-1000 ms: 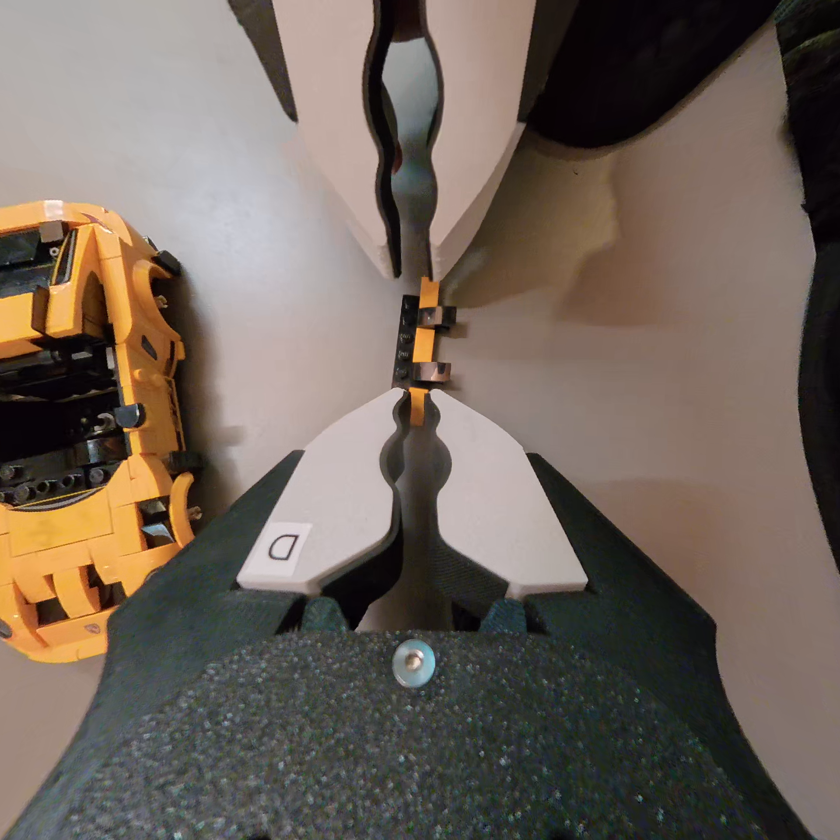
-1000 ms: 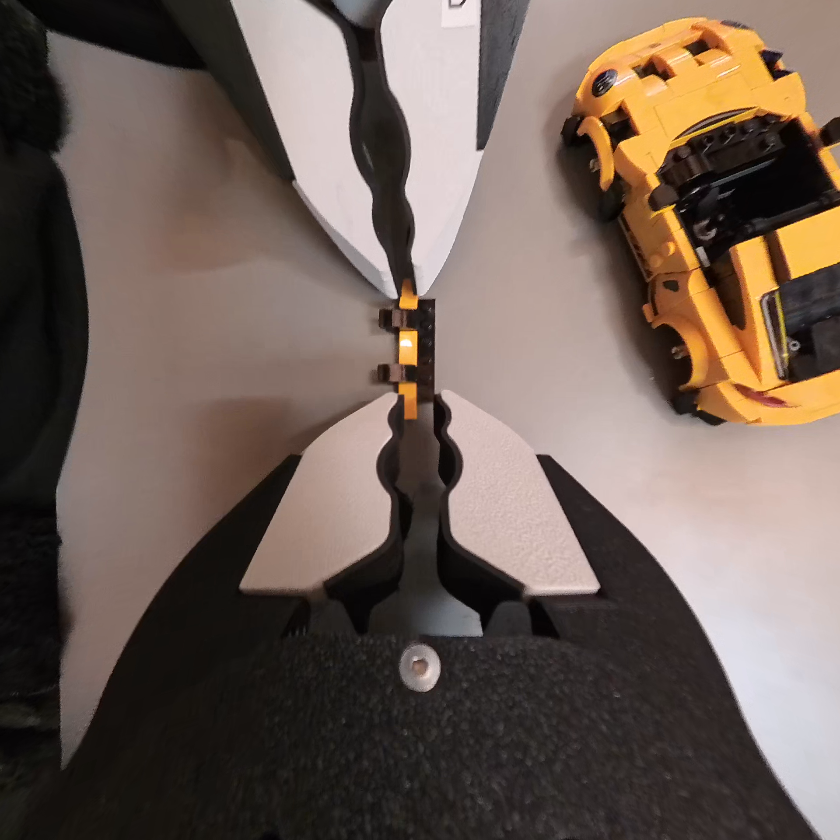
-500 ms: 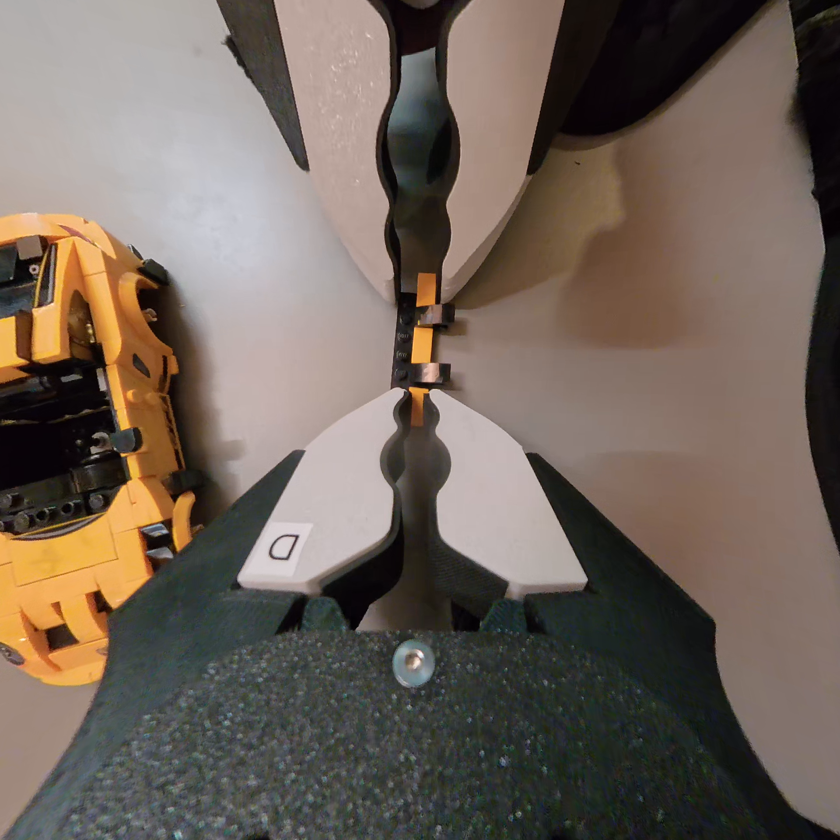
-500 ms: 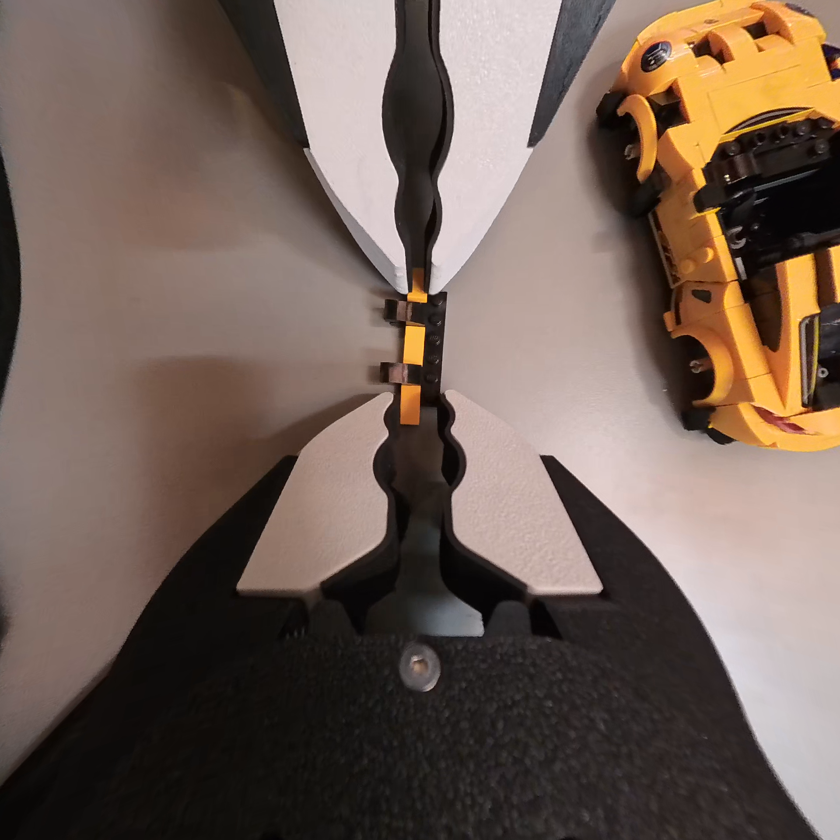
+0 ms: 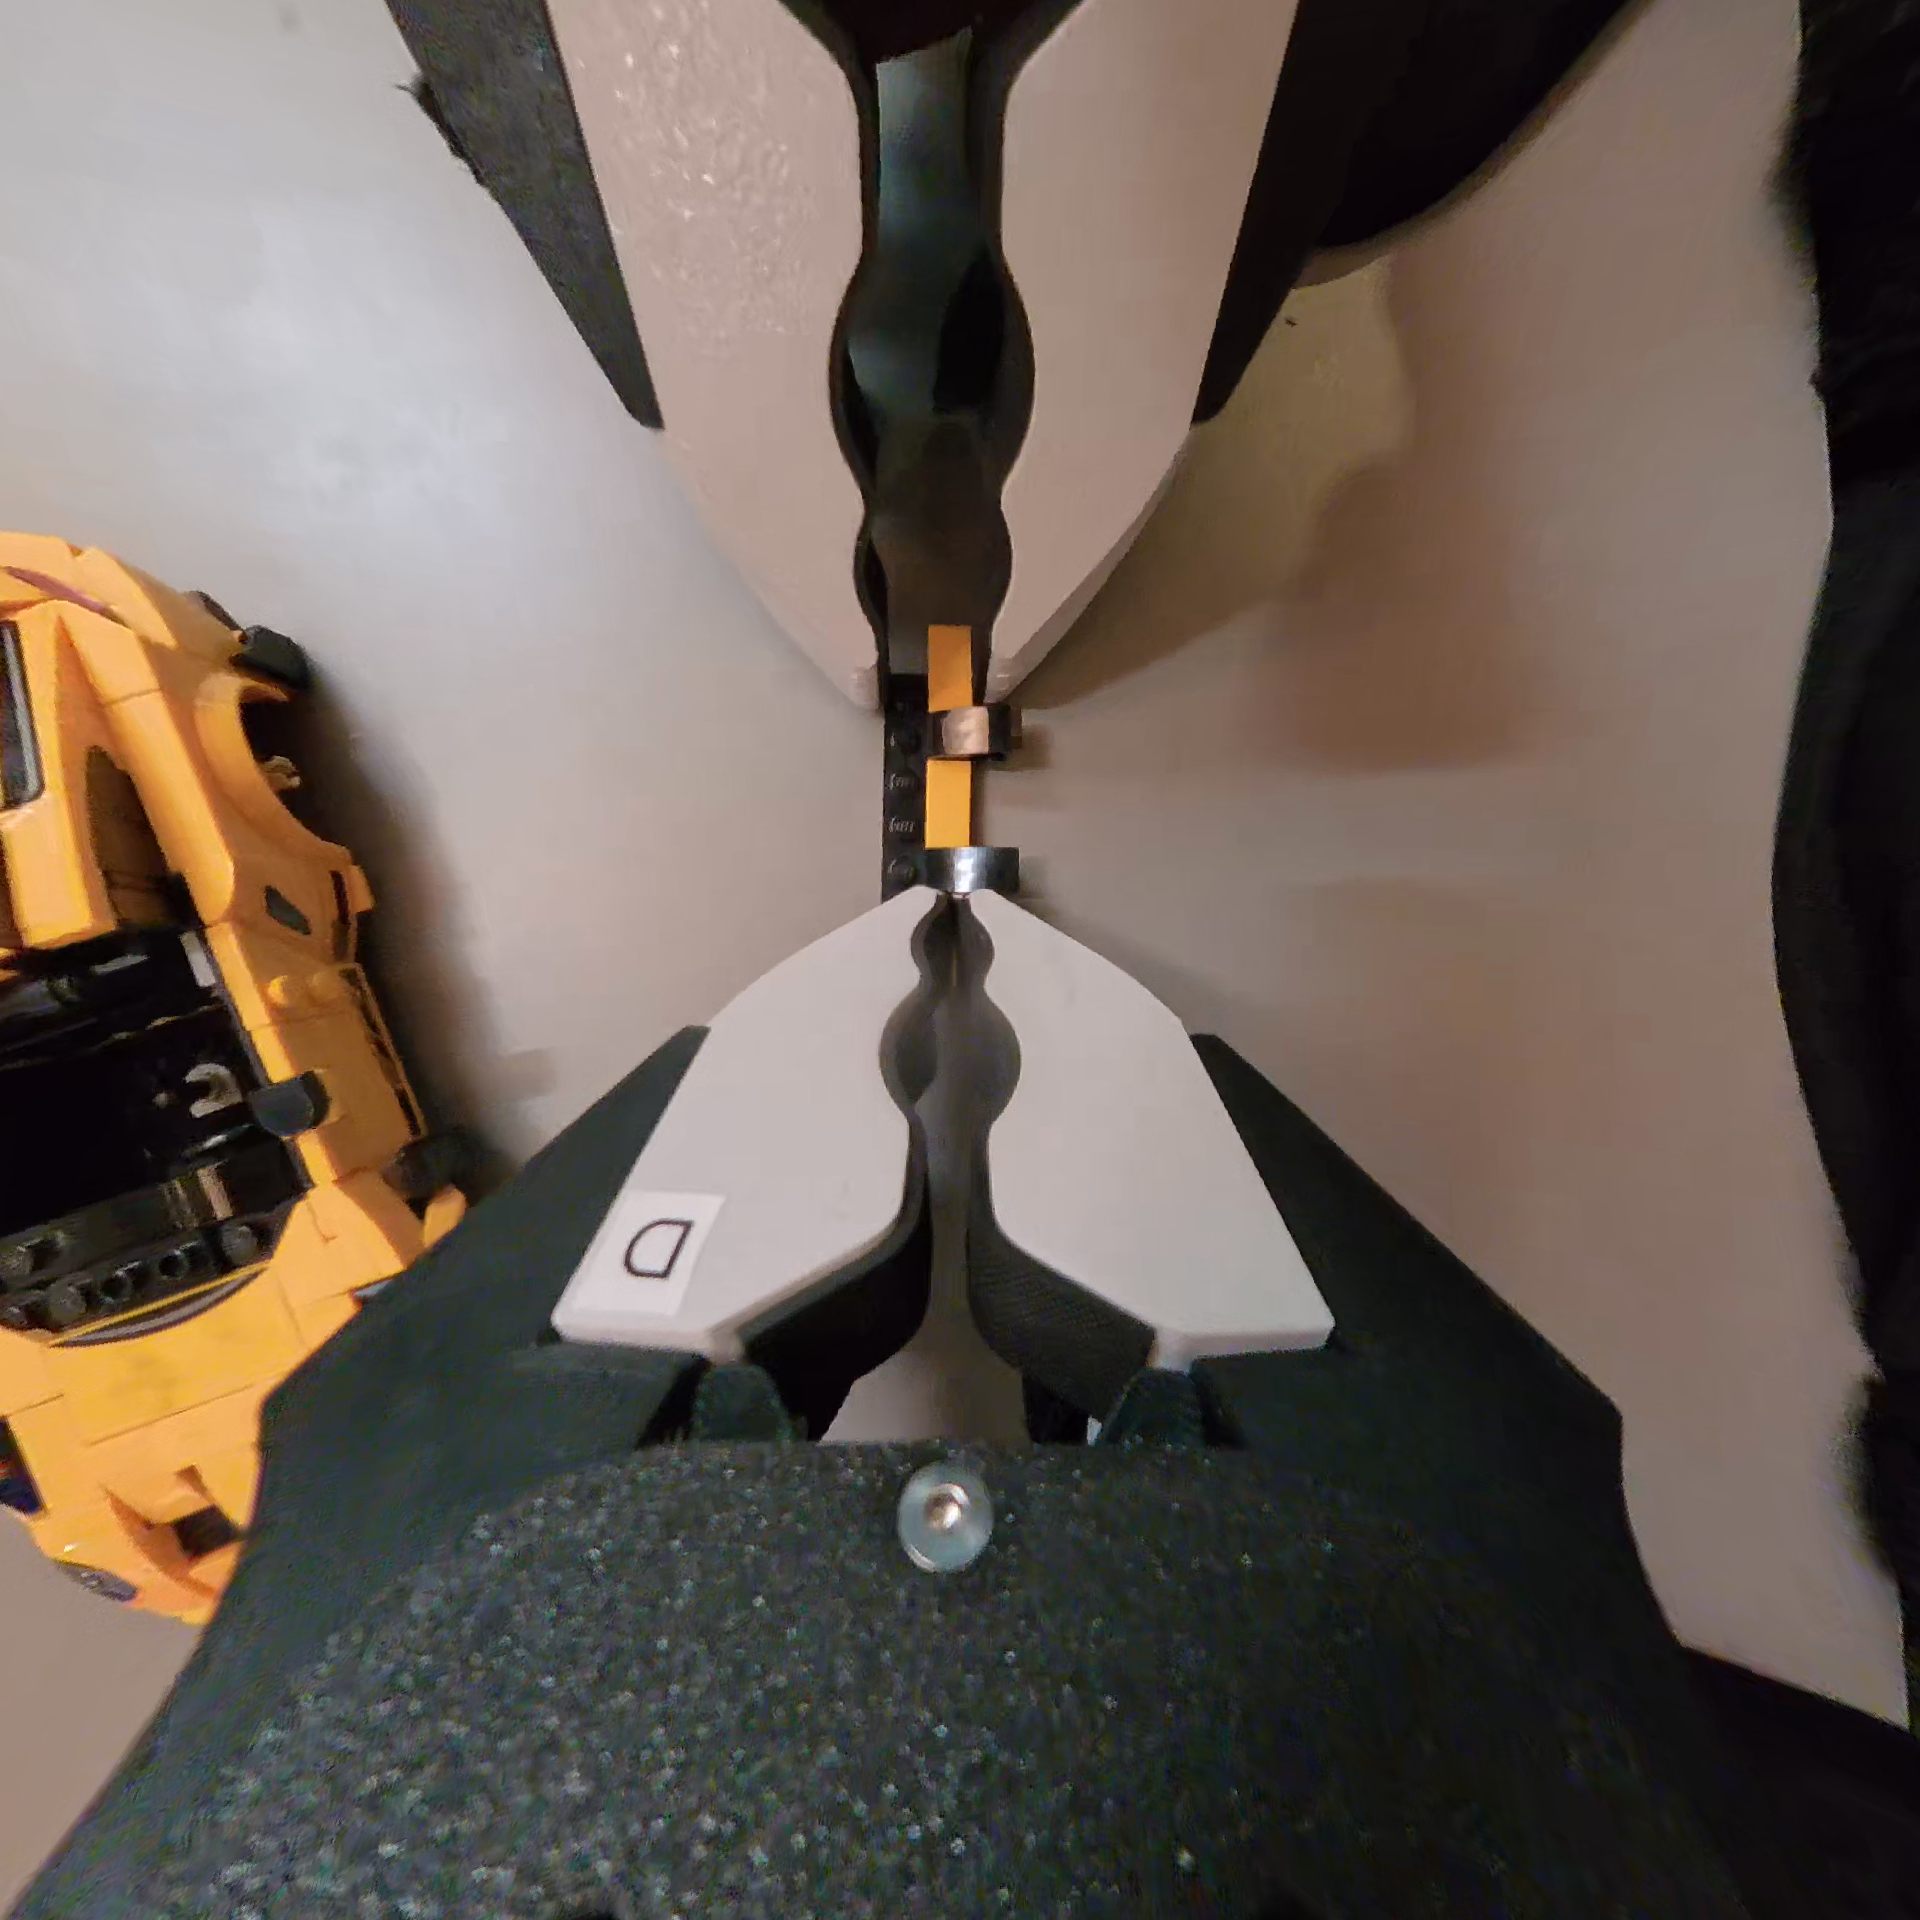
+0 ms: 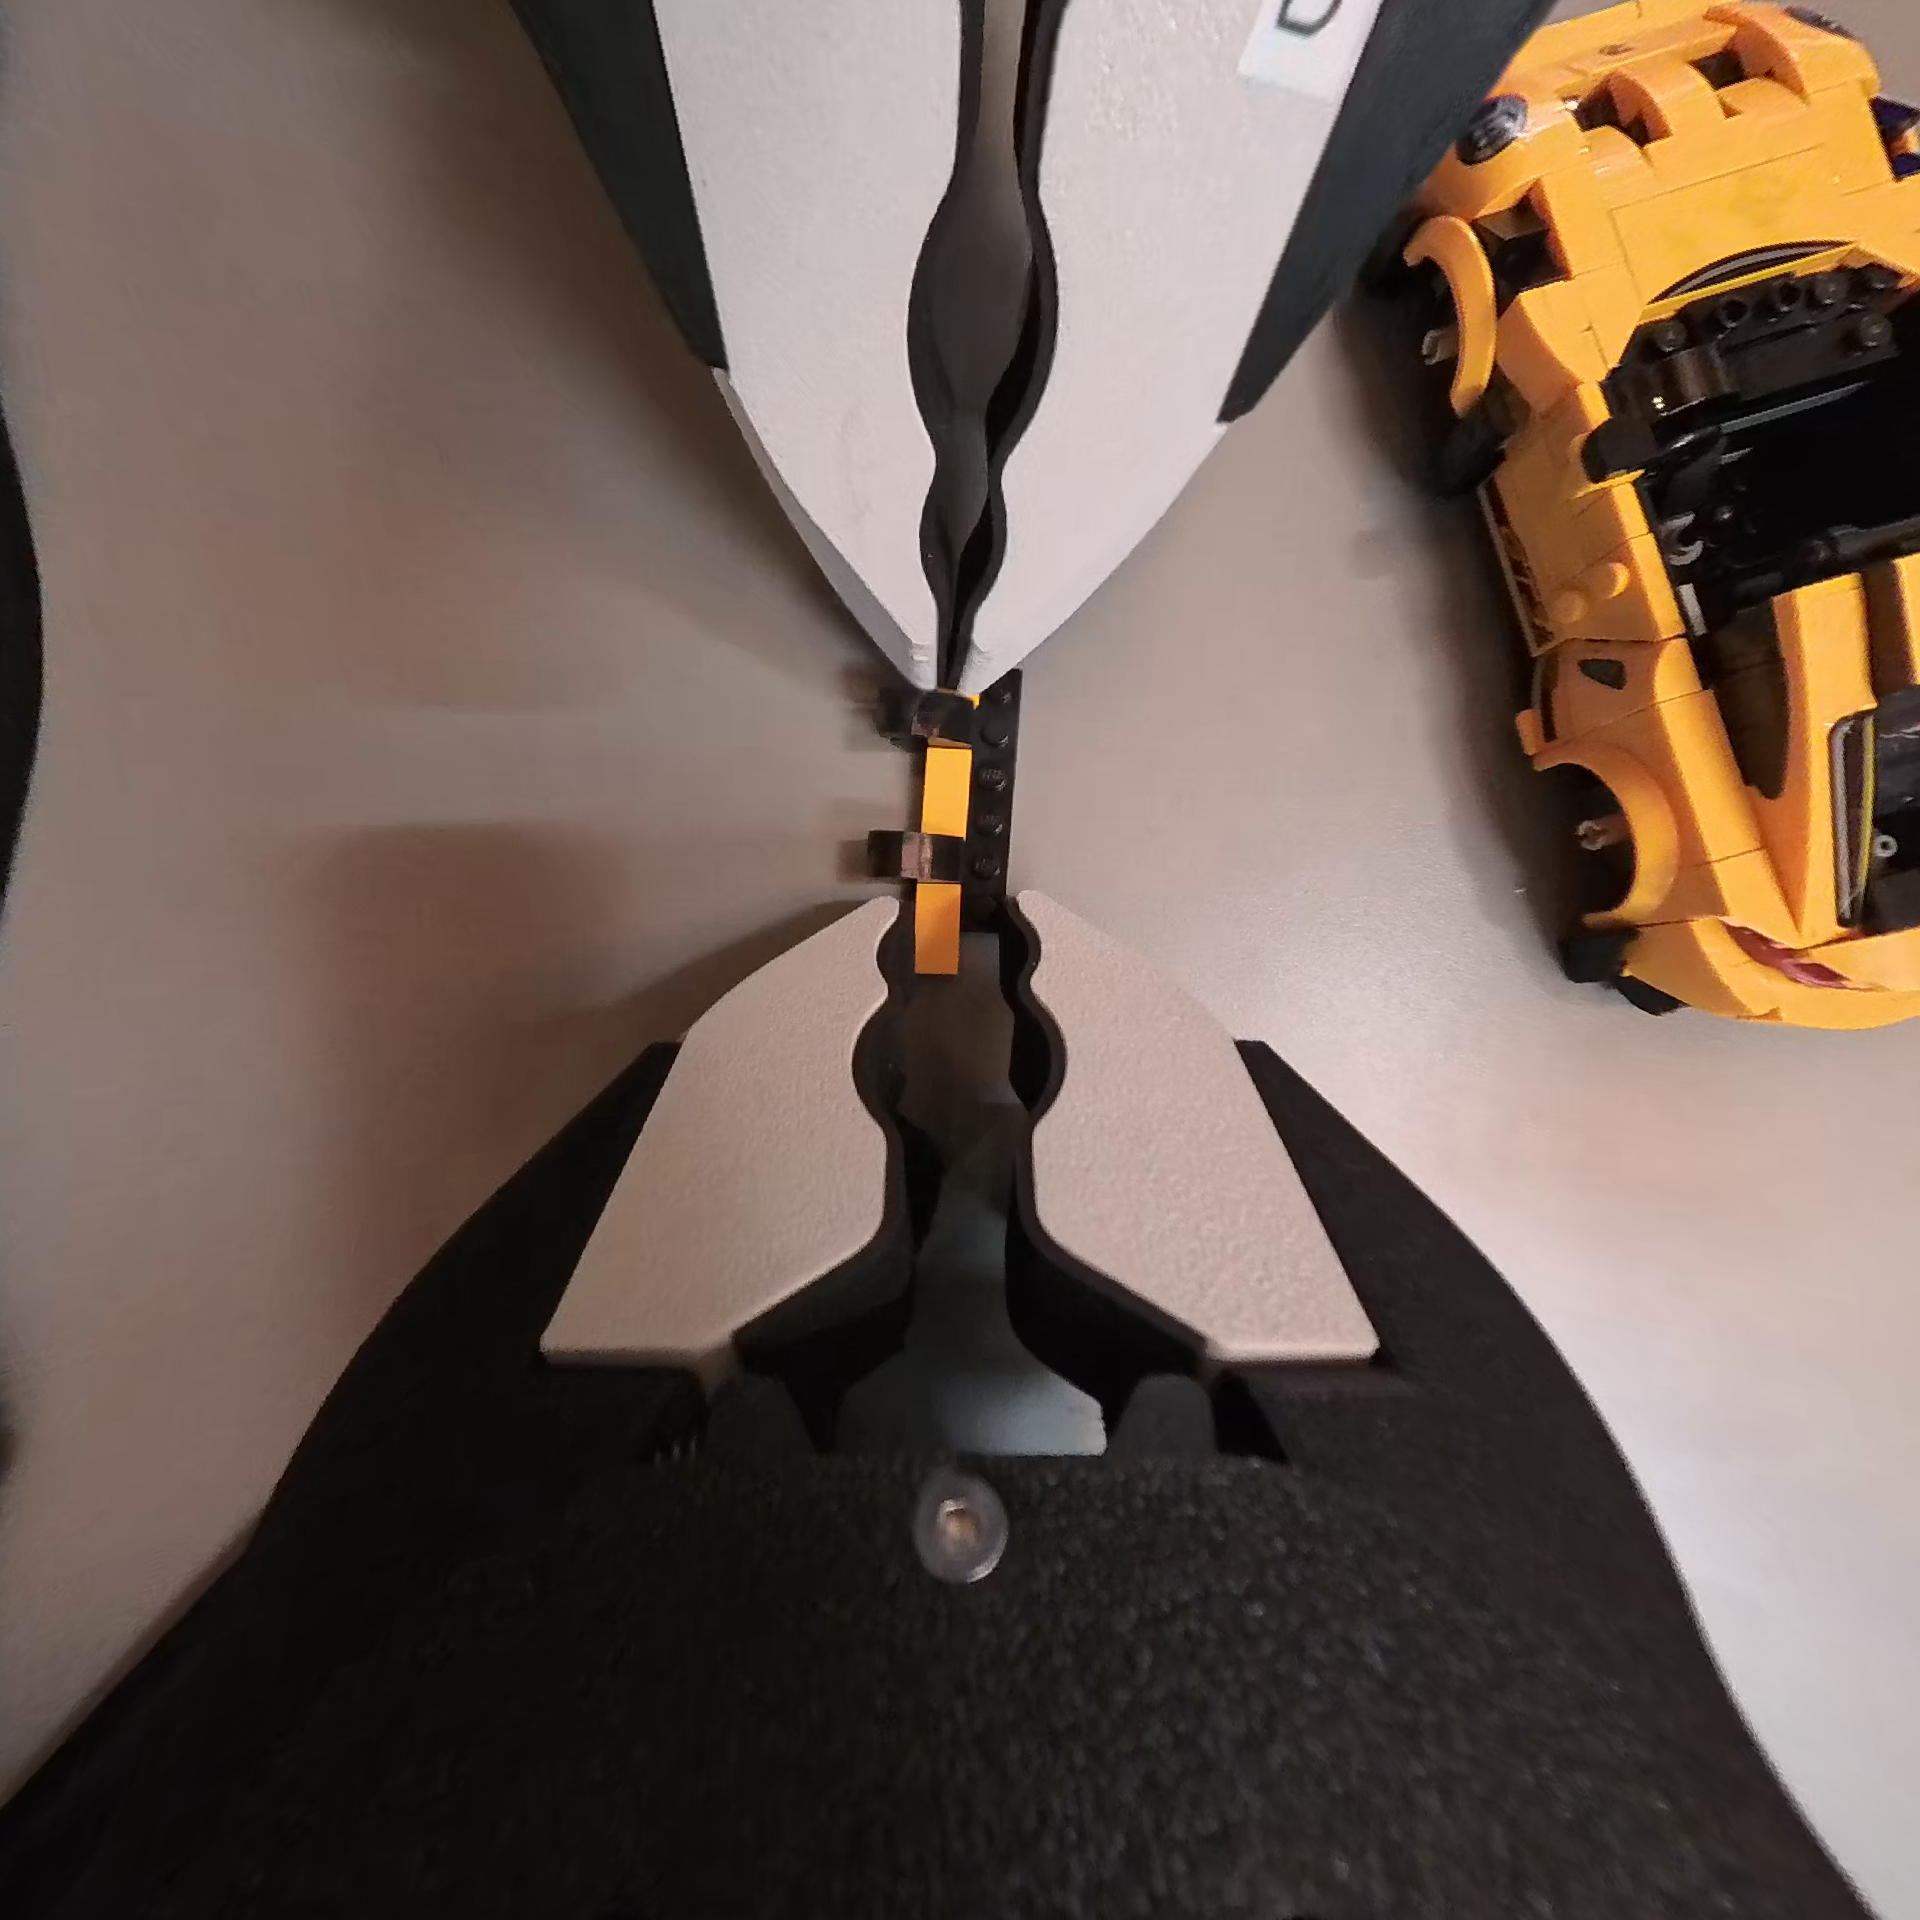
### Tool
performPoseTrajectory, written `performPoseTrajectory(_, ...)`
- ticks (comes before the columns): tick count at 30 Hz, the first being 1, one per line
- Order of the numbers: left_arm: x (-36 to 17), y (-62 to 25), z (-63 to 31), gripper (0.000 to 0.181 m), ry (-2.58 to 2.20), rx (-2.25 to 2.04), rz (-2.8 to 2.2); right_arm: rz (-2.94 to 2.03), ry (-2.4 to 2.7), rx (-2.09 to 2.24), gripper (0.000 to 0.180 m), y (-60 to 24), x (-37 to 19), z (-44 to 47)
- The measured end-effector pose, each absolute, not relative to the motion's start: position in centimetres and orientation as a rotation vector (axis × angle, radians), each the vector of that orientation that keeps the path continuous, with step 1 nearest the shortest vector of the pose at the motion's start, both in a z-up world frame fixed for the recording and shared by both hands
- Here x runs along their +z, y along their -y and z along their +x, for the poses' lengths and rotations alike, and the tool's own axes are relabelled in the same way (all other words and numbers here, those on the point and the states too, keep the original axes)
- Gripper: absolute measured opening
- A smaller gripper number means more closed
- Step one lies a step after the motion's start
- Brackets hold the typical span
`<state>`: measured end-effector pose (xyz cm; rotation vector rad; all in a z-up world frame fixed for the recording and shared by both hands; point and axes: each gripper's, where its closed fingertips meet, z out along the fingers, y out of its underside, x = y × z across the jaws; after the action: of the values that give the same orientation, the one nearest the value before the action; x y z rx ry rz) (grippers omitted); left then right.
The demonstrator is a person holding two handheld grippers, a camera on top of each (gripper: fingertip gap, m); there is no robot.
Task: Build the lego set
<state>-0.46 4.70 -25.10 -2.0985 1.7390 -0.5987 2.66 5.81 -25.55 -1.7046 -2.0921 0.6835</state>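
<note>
With the yellow brick-built car (image 5: 156, 1091) sitting mostly assembled, the left gripper (image 5: 951, 902) and the right gripper (image 6: 951, 935) are each pinching an end of a small black-and-orange brick strip (image 5: 940, 790), not yet fitted

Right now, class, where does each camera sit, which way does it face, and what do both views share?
Left wrist view: sits behind the left tool, looking along its fingers over the grey table toward the right tool; yellow car on its left.
Right wrist view: sits behind the right tool, facing the left tool head-on; car on its right.
Shared: both tools, the lego strip between their tips, the car, the table.
</note>
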Motion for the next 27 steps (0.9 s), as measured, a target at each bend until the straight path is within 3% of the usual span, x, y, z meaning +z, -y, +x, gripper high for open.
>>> performPoseTrajectory(27,-25.21,-4.63,-0.67,0.002,-1.865,-0.751,-2.228,-1.693,2.085,0.691,0.015,-5.77,-25.61,2.65)
